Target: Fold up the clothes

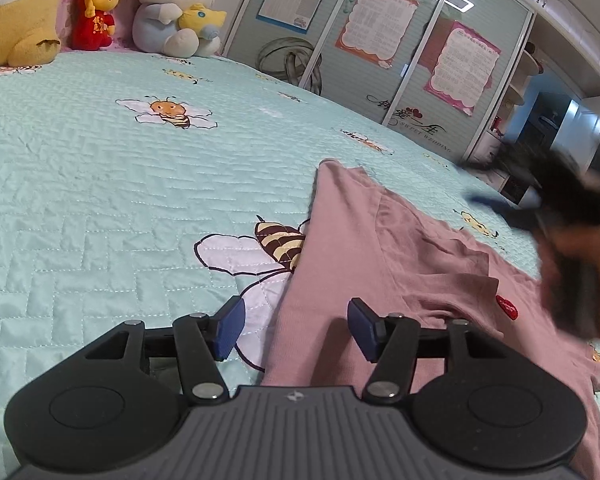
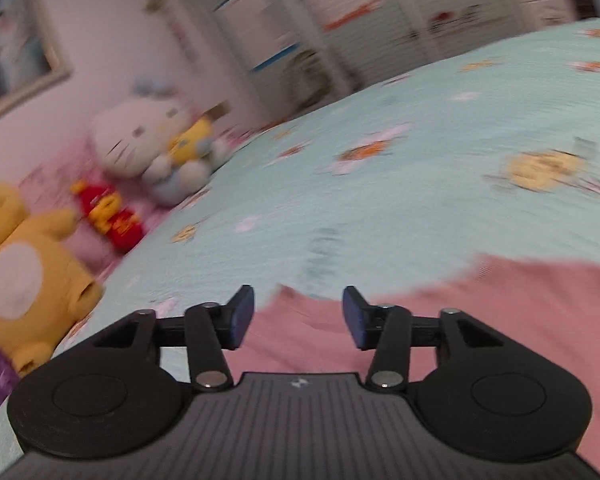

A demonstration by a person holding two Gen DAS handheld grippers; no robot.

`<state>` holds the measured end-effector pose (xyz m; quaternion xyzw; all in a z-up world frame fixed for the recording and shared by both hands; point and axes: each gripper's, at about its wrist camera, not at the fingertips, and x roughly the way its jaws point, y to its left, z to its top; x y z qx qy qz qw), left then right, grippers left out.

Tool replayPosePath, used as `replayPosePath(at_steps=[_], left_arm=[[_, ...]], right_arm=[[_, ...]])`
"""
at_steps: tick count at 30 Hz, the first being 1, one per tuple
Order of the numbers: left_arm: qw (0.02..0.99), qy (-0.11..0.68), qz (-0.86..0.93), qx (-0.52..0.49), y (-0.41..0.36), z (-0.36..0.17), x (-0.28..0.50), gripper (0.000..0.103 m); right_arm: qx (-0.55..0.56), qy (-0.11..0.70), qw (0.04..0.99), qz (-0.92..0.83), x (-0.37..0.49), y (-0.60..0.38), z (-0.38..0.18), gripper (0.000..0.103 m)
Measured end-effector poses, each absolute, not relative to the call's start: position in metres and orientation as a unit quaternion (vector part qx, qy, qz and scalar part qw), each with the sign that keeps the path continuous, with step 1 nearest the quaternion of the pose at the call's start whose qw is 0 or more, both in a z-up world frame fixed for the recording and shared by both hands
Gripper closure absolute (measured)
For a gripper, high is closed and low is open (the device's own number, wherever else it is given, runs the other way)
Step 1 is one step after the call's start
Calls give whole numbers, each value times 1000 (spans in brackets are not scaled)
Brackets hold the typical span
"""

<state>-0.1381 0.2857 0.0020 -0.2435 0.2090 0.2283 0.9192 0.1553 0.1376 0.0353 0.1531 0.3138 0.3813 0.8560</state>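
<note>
A dusty pink garment [image 1: 384, 264] lies partly folded on the mint bedspread [image 1: 100, 184], with a small red patch [image 1: 507, 306] near its right side. My left gripper [image 1: 296, 326] hovers over the garment's left edge, open, with nothing pressed between its blue pads [image 1: 231, 330]. The other gripper shows as a dark blur [image 1: 556, 200] at the right edge of the left wrist view. In the blurred right wrist view, my right gripper [image 2: 298, 316] is open above the pink cloth [image 2: 480, 308], and nothing sits between its pads.
Plush toys line the head of the bed: a yellow one [image 1: 16, 12], a small red one [image 1: 96, 12] and a white cat [image 1: 172, 8]. Sliding wardrobe doors [image 1: 380, 52] with posters stand beyond the bed's far edge. The bedspread carries bee prints [image 1: 168, 114].
</note>
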Motion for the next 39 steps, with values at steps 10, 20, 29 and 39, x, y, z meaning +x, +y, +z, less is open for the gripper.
replayPosePath(at_steps=[10,20,29,39], left_arm=[[920,209,223,-244,286,2,-138,38],[920,208,219,-249,287,2,-138,36],[919,210,218,-251,288,2,-138,36],[914,219,228,-254,285,36,-138,42]], right_arm=[[225,339,860,308,134,79,-19,47],[173,334,877,298,137,110,-9,101],[216,323,874,293,108,87,-6,59],[267,334,834,348,15,61,-33,60]])
